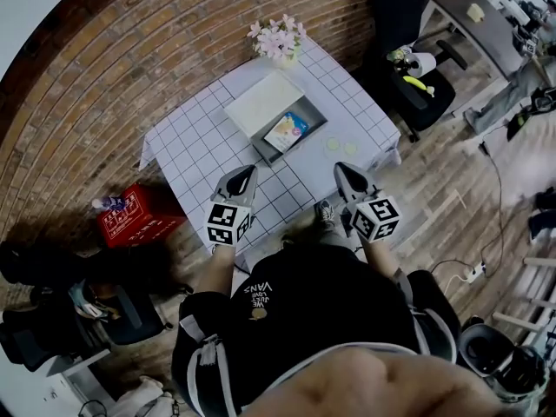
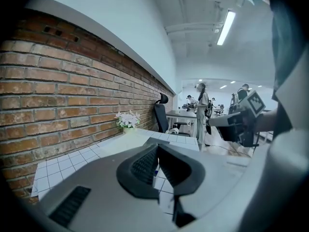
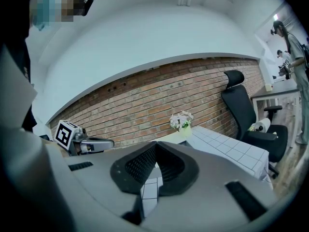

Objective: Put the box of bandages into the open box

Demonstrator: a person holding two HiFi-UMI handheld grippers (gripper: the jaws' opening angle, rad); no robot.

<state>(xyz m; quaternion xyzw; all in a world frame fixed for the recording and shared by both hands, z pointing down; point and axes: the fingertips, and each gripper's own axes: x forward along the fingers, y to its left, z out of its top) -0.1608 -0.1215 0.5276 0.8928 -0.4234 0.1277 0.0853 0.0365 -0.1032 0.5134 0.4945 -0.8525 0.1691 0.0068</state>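
Observation:
In the head view, a colourful box of bandages (image 1: 287,132) lies inside the open grey box (image 1: 314,120) on the white checked table (image 1: 200,146). The box's pale lid (image 1: 263,102) stands open on the far side. My left gripper (image 1: 248,171) and right gripper (image 1: 339,168) hover side by side over the table's near edge, short of the box. Both point toward it. In the left gripper view the jaws (image 2: 157,151) are shut with nothing between them. The right gripper's jaws (image 3: 155,154) are shut and empty too.
A pot of pale flowers (image 1: 278,37) stands at the table's far corner against the brick wall. Two light round discs (image 1: 340,146) lie to the right of the box. A red crate (image 1: 130,214) sits on the floor to the left, and a black office chair (image 1: 417,85) to the right.

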